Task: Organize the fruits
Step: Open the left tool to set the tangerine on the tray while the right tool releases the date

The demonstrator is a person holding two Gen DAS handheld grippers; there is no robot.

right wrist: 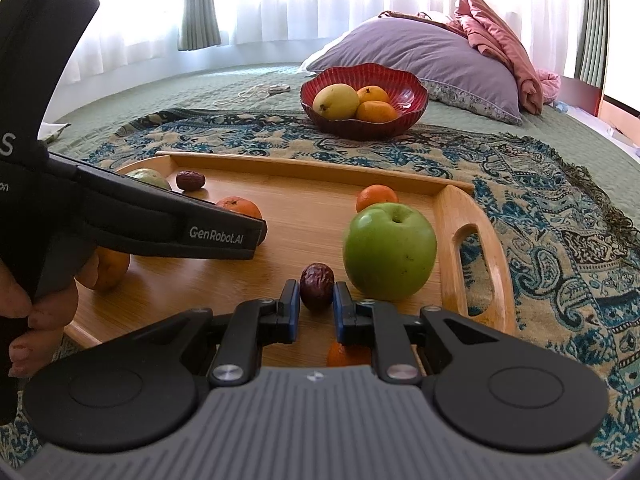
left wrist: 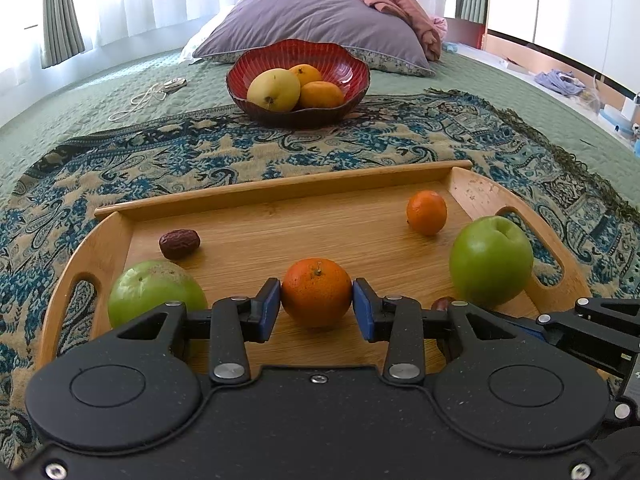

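Observation:
My left gripper [left wrist: 316, 306] is shut on an orange tangerine [left wrist: 316, 298] on the wooden tray [left wrist: 280, 196]. My right gripper [right wrist: 316, 304] is shut on a dark red date [right wrist: 317, 286] low over the tray [right wrist: 444, 216], next to a green apple [right wrist: 390, 250]. The same apple [left wrist: 491, 260] shows in the left wrist view, with a second green apple [left wrist: 154, 292], another date [left wrist: 179, 243] and a small tangerine [left wrist: 426, 212]. A red bowl [left wrist: 348, 64] beyond the tray holds a yellow mango [left wrist: 274, 90] and two oranges.
The tray lies on a patterned blue throw [left wrist: 360, 144] over a green bedspread. A purple pillow [left wrist: 320, 20] and a pink blanket lie behind the bowl. A white cable [left wrist: 148, 98] lies at the left. More tangerines [right wrist: 110, 266] sit at the tray's near side.

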